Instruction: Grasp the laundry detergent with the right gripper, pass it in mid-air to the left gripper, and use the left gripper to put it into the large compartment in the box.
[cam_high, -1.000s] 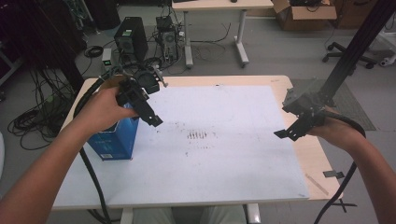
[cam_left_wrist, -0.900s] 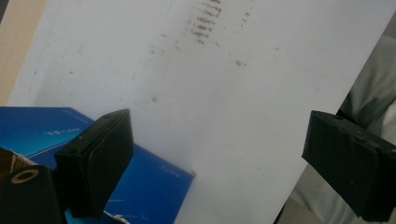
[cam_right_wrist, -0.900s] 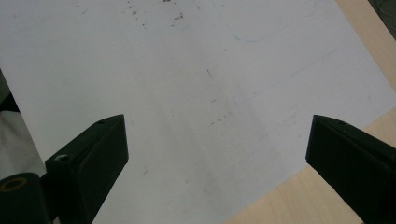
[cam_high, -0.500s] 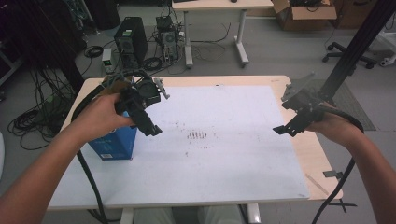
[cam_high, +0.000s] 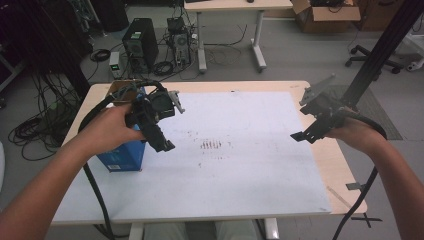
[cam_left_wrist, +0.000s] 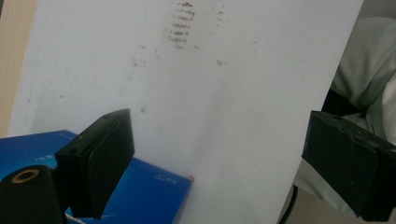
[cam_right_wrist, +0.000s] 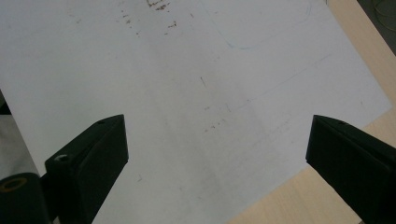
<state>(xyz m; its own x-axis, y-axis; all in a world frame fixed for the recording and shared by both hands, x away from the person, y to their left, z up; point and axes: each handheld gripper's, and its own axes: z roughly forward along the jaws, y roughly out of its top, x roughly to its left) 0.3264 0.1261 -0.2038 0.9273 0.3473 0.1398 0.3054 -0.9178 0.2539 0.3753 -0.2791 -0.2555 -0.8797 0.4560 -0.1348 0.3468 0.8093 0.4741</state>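
Blue box (cam_high: 122, 152) sits just below the left gripper (cam_high: 162, 142), whose fingers (cam_left_wrist: 100, 161) stand apart, holding nothing.

One blue box (cam_high: 122, 155) on the worktop (cam_high: 345, 170). One white sheet (cam_high: 240, 165) over it. Two grippers: left (cam_high: 162, 142), right (cam_high: 302, 135), each with two black jaws, set wide apart. Behind, on the floor: one computer tower (cam_high: 139, 47), one cardboard box (cam_high: 325, 10), one office chair (cam_high: 395, 47).
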